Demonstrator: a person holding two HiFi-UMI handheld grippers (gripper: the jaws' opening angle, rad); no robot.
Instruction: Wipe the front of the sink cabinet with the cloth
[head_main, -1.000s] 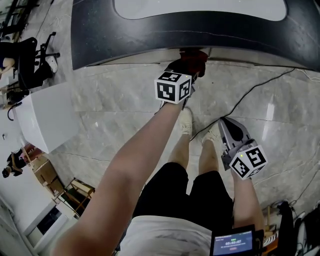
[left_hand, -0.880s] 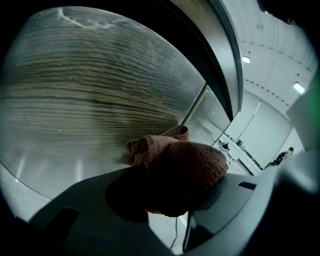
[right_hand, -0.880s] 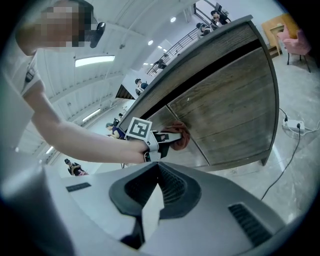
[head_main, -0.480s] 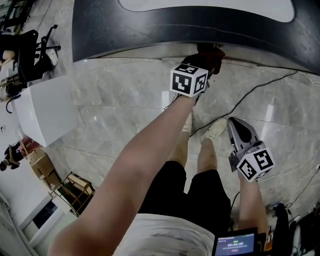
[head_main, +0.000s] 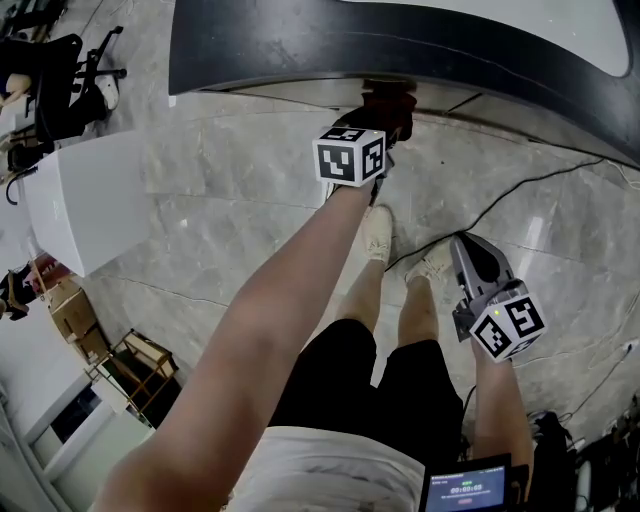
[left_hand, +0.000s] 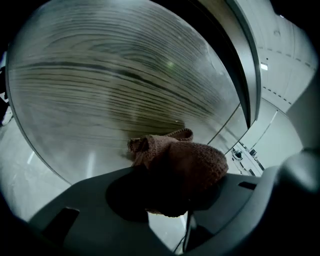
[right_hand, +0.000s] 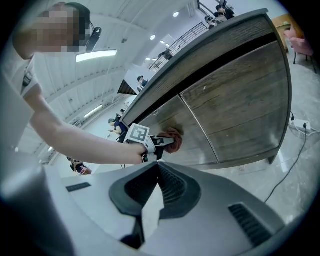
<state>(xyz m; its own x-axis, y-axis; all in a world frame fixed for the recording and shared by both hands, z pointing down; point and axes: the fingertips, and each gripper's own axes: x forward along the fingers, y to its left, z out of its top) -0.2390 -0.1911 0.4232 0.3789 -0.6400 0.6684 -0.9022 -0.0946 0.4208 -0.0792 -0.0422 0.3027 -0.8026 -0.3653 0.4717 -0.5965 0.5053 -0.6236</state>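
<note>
A reddish-brown knitted cloth (head_main: 391, 104) (left_hand: 186, 161) is bunched in my left gripper (head_main: 384, 122) (left_hand: 172, 196), which is shut on it. The cloth presses against the wood-grain front of the sink cabinet (left_hand: 110, 85) (right_hand: 235, 102), below the dark countertop (head_main: 420, 55). In the right gripper view the cloth (right_hand: 173, 135) touches the left door panel, with the left gripper (right_hand: 163, 142) behind it. My right gripper (head_main: 468, 252) (right_hand: 150, 202) hangs low beside the person's right leg, away from the cabinet, shut with nothing in it.
A black cable (head_main: 500, 192) runs across the marble floor to a power strip (right_hand: 303, 126) by the cabinet's right end. A white block (head_main: 85, 200) and wooden crates (head_main: 140, 362) stand at the left. The person's feet (head_main: 378, 238) are just before the cabinet.
The left gripper slid the cloth rightward along the cabinet front, then came back left. The right gripper has stayed at the person's side.
</note>
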